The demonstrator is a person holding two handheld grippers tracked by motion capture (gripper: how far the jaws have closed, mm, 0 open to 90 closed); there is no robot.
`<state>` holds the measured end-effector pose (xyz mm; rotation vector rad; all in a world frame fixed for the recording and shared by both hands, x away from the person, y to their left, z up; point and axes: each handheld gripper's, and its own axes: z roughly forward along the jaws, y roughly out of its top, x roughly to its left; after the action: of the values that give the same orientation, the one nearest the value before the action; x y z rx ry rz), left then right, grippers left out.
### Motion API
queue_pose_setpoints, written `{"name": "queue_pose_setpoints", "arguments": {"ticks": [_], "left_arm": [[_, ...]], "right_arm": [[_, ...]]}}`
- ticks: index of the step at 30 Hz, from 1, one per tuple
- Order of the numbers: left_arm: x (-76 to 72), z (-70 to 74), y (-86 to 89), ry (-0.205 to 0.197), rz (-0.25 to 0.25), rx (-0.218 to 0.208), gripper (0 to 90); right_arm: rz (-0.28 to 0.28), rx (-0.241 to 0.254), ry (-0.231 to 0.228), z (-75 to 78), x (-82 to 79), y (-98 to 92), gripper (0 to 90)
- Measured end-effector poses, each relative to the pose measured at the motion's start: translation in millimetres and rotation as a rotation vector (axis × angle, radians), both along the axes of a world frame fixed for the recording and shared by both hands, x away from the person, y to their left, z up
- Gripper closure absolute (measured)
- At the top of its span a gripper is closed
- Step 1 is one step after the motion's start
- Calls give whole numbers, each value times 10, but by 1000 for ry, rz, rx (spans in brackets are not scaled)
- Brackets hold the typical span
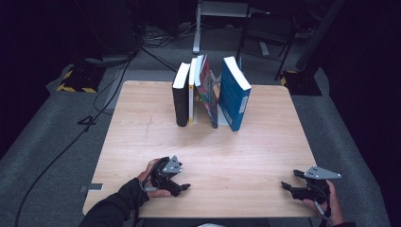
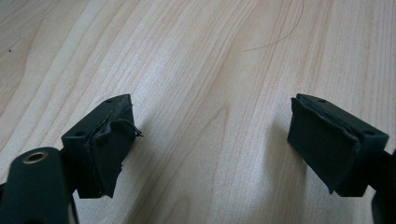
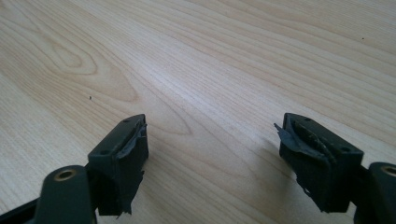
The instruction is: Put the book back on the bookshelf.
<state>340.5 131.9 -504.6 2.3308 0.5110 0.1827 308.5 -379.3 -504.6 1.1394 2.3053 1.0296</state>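
Several books stand upright in a row at the far middle of the wooden table (image 1: 142, 109): a black one (image 1: 180, 101), a thin yellow-edged one (image 1: 192, 94), a colourful one (image 1: 208, 97) leaning left, and a blue one (image 1: 233, 94). My left gripper (image 1: 182, 182) rests on the table near the front edge, left of centre, its jaws pointing right. In the left gripper view, the left gripper (image 2: 210, 121) is open over bare wood. My right gripper (image 1: 289, 178) lies at the front right, jaws pointing left. Its own view shows the right gripper (image 3: 212, 133) open, nothing between the pads.
A wide stretch of bare tabletop (image 1: 227, 151) separates the grippers from the books. Beyond the table lie grey floor, cables (image 1: 108, 90), a chair (image 1: 267, 33) and dark equipment. A small grey tag (image 1: 94, 187) sticks out at the table's front left edge.
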Motion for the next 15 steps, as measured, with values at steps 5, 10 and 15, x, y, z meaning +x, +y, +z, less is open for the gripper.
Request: {"name": "queue_pose_setpoints", "arguments": {"ticks": [5,10,15], "left_arm": [[5,1,0,-1,-5,1,152],[10,1,0,-2,-9,1,151],[13,1,1,-3,-11,2,150]], "right_arm": [[-5,0,4,0,3,-1,228],[-8,-3,3,0,2,-1,223],[-8,-2,4,-1,4,-2,220]]}}
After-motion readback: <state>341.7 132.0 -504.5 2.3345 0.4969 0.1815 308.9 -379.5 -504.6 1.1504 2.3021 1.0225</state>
